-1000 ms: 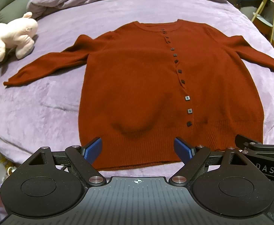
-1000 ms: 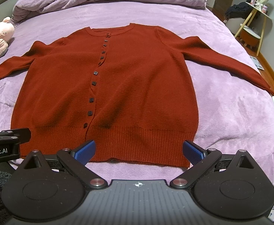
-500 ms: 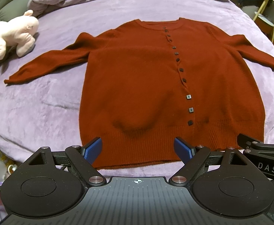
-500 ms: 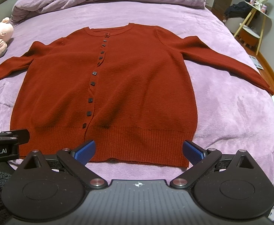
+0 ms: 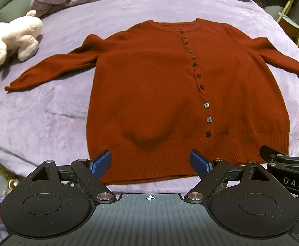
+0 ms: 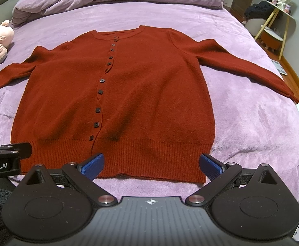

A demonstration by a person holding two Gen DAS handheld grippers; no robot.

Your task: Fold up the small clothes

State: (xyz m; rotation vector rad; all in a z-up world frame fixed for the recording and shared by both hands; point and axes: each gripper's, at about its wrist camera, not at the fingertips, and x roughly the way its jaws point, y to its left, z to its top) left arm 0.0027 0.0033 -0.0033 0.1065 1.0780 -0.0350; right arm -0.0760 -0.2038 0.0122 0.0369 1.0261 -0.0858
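Basically cardigan (image 5: 169, 94) lies flat, buttoned, sleeves spread for folding; left gripper (image 5: 150, 163) and right gripper (image 6: 151, 164) both apart, probably above hem.

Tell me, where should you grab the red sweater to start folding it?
Probably at a cuff. The red sweater lies flat and buttoned, both sleeves spread outward. The left hand-held gripper could come from the left side, pinch the left cuff edge-on, then carry it across the body.

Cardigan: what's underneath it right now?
The cardigan lies flat on the purple blanket, which shows all around it. Anything beneath the knit itself is covered and cannot be seen.
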